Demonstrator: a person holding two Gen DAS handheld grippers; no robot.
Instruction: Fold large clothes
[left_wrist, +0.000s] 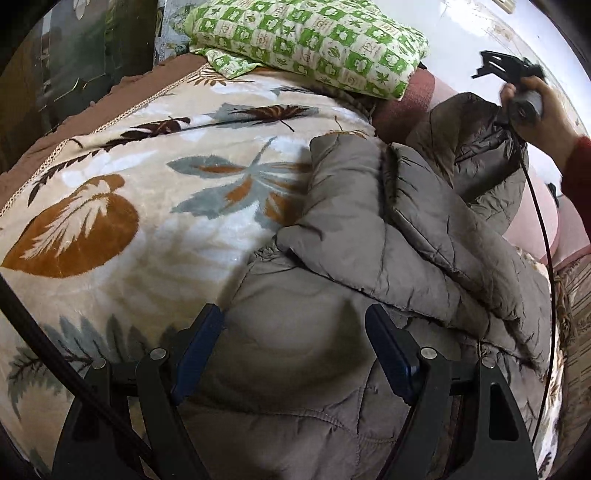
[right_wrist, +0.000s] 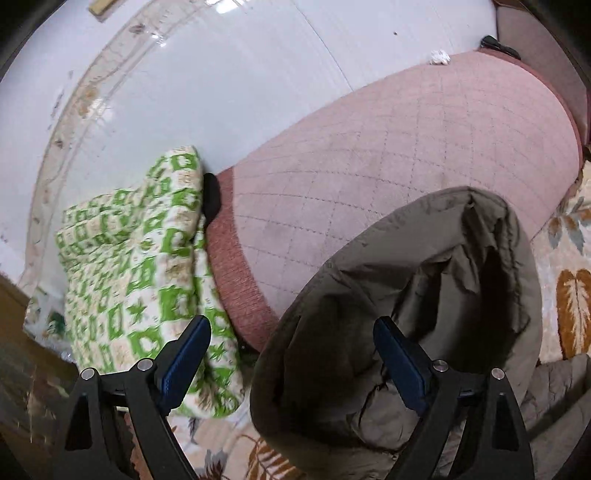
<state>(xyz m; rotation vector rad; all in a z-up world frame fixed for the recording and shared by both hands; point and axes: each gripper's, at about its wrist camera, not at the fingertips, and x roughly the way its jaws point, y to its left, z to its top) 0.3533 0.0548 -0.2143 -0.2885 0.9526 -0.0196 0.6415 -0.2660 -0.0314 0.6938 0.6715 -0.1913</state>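
Note:
A grey-brown quilted jacket (left_wrist: 369, 236) lies bunched on a leaf-patterned blanket (left_wrist: 129, 177). My left gripper (left_wrist: 295, 328) is open just above the jacket's lower part, with nothing between its fingers. In the left wrist view the right gripper (left_wrist: 506, 70) is held in a hand above the jacket's far end. In the right wrist view my right gripper (right_wrist: 291, 339) is open above the jacket's hood (right_wrist: 424, 280). The hood's rim lies between its fingers, not clamped.
A green-and-white checked pillow (left_wrist: 310, 40) lies at the far end of the blanket, also in the right wrist view (right_wrist: 140, 280). A pink quilted cushion (right_wrist: 388, 155) lies beyond the hood. A pale glossy floor (right_wrist: 221, 74) lies beyond it. A black cable (left_wrist: 543, 236) hangs from the right gripper.

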